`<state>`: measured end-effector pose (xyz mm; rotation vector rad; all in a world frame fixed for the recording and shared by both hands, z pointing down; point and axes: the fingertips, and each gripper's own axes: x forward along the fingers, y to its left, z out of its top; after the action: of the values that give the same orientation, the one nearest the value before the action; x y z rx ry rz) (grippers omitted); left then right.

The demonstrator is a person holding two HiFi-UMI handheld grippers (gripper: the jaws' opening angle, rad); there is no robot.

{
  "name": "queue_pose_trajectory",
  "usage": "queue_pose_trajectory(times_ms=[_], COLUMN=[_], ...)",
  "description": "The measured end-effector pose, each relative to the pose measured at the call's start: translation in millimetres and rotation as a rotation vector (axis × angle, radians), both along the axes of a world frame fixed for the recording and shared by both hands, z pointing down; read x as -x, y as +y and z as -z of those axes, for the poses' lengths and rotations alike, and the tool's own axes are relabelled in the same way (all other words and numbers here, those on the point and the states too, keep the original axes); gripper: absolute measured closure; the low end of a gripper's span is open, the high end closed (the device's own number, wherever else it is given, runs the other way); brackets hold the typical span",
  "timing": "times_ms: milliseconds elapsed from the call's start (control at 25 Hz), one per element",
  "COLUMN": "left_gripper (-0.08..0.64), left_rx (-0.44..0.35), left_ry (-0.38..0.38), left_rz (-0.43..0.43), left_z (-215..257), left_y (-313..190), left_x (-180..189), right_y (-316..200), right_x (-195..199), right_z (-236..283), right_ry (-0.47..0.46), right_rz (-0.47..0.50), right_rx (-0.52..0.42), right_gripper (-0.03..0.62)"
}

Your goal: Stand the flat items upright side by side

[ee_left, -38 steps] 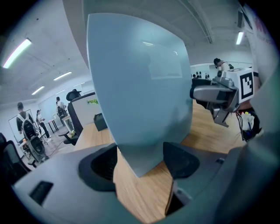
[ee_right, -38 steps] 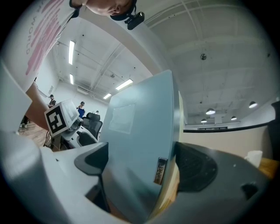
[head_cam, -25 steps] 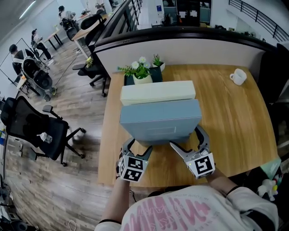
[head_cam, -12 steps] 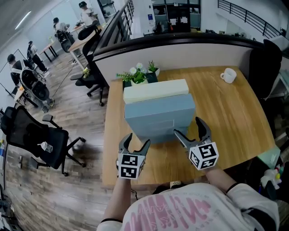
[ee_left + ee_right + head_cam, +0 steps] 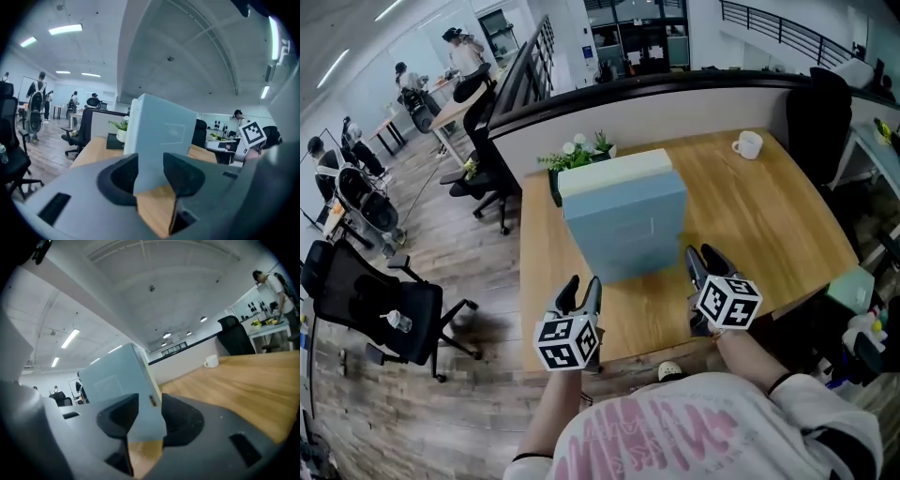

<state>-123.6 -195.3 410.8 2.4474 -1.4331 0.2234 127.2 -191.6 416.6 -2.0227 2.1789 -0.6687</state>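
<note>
Wooden table (image 5: 787,234): blue box (image 5: 628,225) stands upright mid-table, cream box (image 5: 614,173) upright against its back. Left gripper (image 5: 581,286) and right gripper (image 5: 701,253) hang over the table's near edge, just short of the blue box (one toward each bottom corner). Both sets of jaws have just been closing: narrow gap, nothing between the pads. Plant (image 5: 577,155) sits behind the boxes, white mug (image 5: 747,144) near the far right corner.
</note>
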Motion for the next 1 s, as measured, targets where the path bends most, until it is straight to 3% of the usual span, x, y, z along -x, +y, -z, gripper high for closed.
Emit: queue_pose_trajectory(times_ms=[200, 320, 520, 1000], left_gripper=[0.488, 0.557, 0.557, 0.557], left_rx=[0.035, 0.02, 0.001, -0.054], left_ry=[0.078, 0.11, 0.153, 0.103], left_rz=[-0.05, -0.065, -0.103, -0.11], left_z=[-6, 4, 21, 44], left_y=[45, 67, 102, 132], left_x=[-10, -12, -18, -1], right_y=[39, 61, 96, 133], right_x=[30, 56, 90, 118], right_z=[-15, -16, -2, 28], right_ry=[-0.049, -0.096, -0.183, -0.054], right_rz=[0.039, 0.094, 0.179, 0.219], right_rx=[0.067, 0.093, 0.087, 0.016], right_gripper=[0.559, 0.593, 0.595, 0.595])
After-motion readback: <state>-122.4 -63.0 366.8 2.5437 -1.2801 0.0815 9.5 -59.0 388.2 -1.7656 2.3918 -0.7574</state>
